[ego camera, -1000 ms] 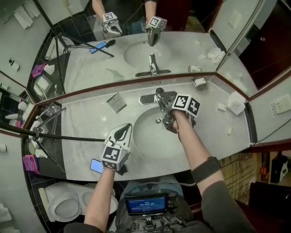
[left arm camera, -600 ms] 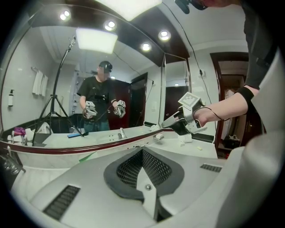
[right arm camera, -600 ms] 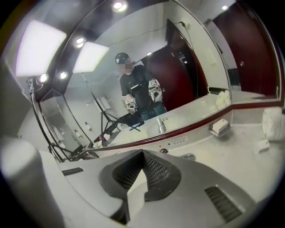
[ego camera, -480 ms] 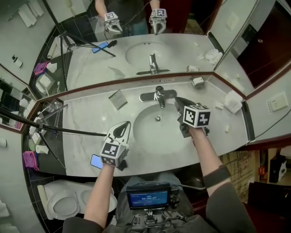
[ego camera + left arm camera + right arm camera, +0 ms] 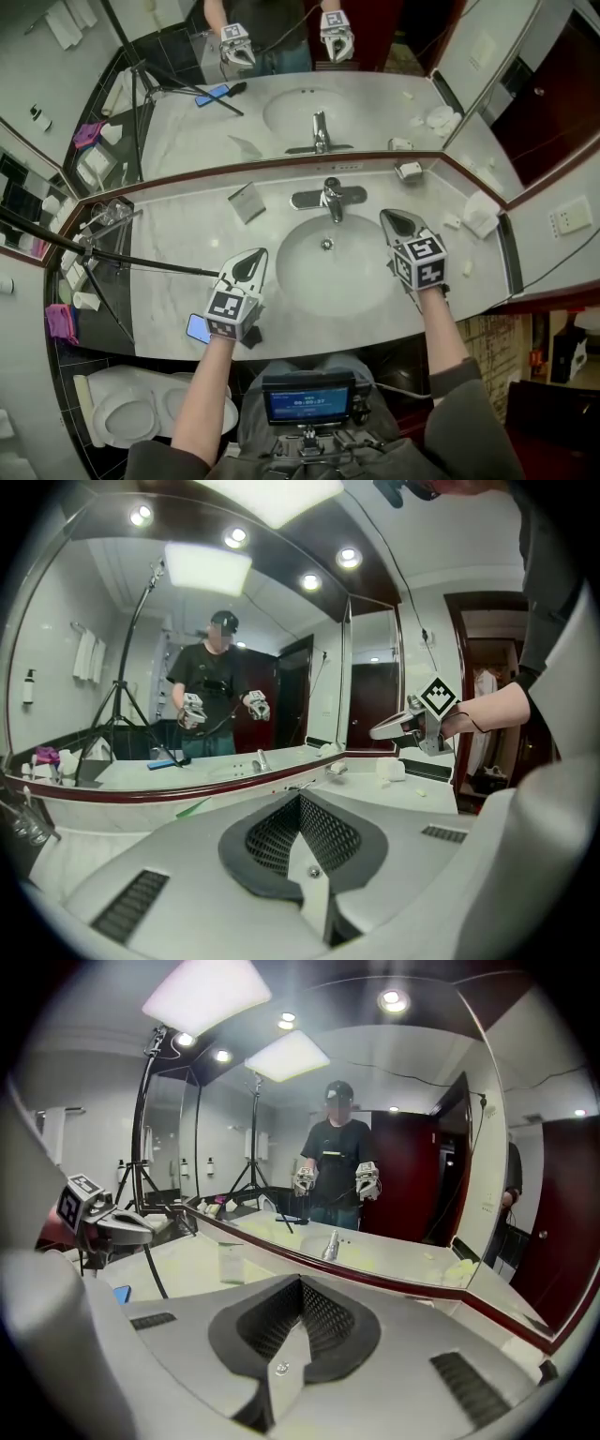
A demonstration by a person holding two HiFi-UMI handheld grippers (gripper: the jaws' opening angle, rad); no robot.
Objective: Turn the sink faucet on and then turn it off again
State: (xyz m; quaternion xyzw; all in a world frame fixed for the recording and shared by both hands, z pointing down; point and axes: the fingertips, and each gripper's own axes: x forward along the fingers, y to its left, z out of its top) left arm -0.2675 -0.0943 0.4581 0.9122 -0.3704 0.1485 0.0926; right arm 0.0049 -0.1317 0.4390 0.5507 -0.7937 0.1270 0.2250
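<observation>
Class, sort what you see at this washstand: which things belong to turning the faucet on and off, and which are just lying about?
Job in hand: faucet, sink basin, right gripper, left gripper.
Lying about: blue phone, tripod, purple cloth.

The desk (image 5: 178, 253) is white marble veined grey; the faucet (image 5: 328, 199) is shiny silver. The left tool (image 5: 249, 266) and right tool (image 5: 397, 223) are pale grey, with black-and-white marker cubes. The phone (image 5: 198, 329) is blue.

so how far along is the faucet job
Looks about done: the right gripper, at the faucet a second ago, has pulled back, shut and empty. No water stream shows over the basin. Nothing in hand; left gripper hangs shut. Probably nothing left.
</observation>
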